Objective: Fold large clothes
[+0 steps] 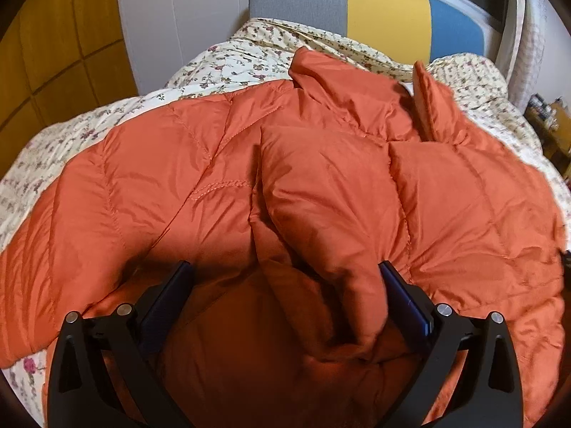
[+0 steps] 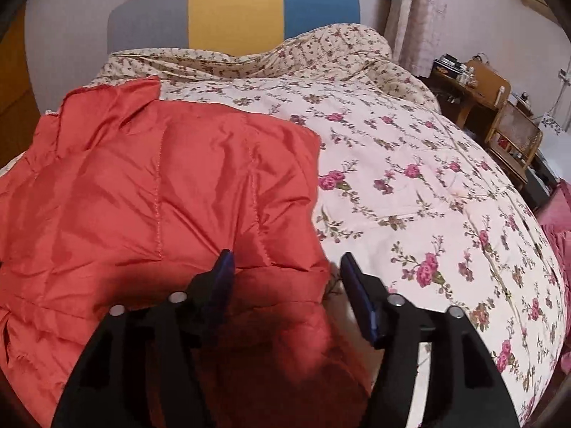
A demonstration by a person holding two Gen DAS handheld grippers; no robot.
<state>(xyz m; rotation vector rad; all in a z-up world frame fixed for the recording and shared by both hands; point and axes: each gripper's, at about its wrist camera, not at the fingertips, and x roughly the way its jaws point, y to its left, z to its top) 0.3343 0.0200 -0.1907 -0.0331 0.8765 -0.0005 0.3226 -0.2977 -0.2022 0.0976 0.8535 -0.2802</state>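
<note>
An orange quilted puffer jacket [image 1: 321, 178] lies spread on a floral bedspread [image 1: 232, 64], collar toward the headboard. A sleeve or front panel is folded over its middle. My left gripper [image 1: 285, 271] hovers over the jacket's near part with its jaws wide apart; a raised fold of fabric bulges between them, close to the right finger [image 1: 396, 285]. In the right wrist view the jacket [image 2: 160, 185] fills the left half. My right gripper [image 2: 286, 262] is open over the jacket's right edge, the left finger [image 2: 223, 267] above orange fabric and the right finger [image 2: 351, 274] above the bedspread [image 2: 410, 185].
A grey, yellow and blue headboard [image 2: 235, 14] stands at the far end of the bed. Wooden furniture with small items [image 2: 489, 89] is at the far right, pink fabric [image 2: 556, 214] at the right edge. A yellow wardrobe [image 1: 53, 53] stands to the left.
</note>
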